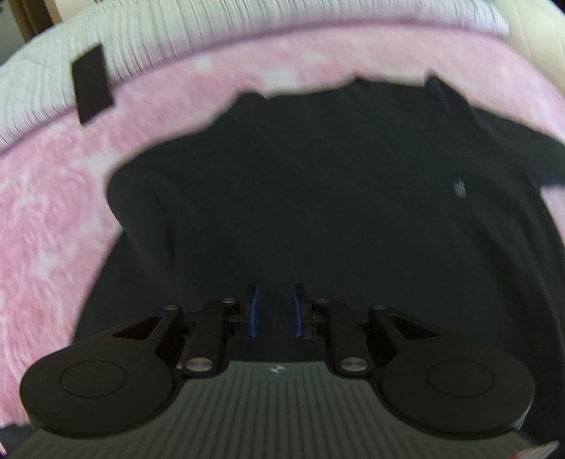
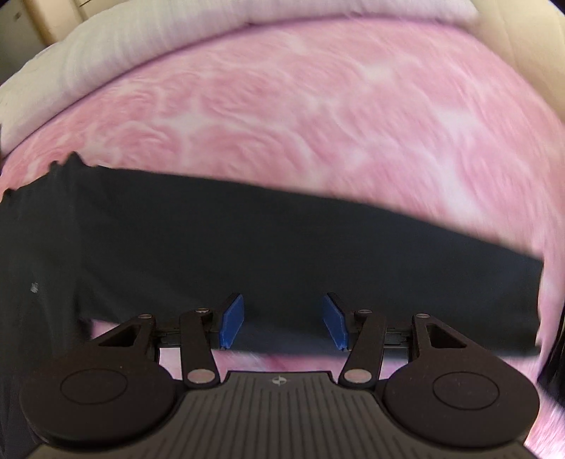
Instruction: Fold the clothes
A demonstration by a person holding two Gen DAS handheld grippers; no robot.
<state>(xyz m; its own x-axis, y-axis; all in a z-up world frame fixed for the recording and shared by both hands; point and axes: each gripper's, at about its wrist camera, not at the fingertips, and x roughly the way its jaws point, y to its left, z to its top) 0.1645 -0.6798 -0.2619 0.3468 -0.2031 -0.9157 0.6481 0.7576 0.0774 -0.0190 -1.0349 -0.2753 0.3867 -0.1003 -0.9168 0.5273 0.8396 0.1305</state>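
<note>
A black shirt (image 1: 317,197) lay spread flat on a pink mottled blanket (image 1: 53,219), one long sleeve (image 2: 317,254) stretched out sideways across the pink. A white ribbed cover (image 1: 247,24) lay beyond the blanket, with a small black rectangle (image 1: 92,84) at its edge. The left gripper (image 1: 275,310) hung over the shirt body, its blue pads narrowly parted with nothing between them. The right gripper (image 2: 282,323) hung over the sleeve, jaws well apart and empty. Both views were blurred.
</note>
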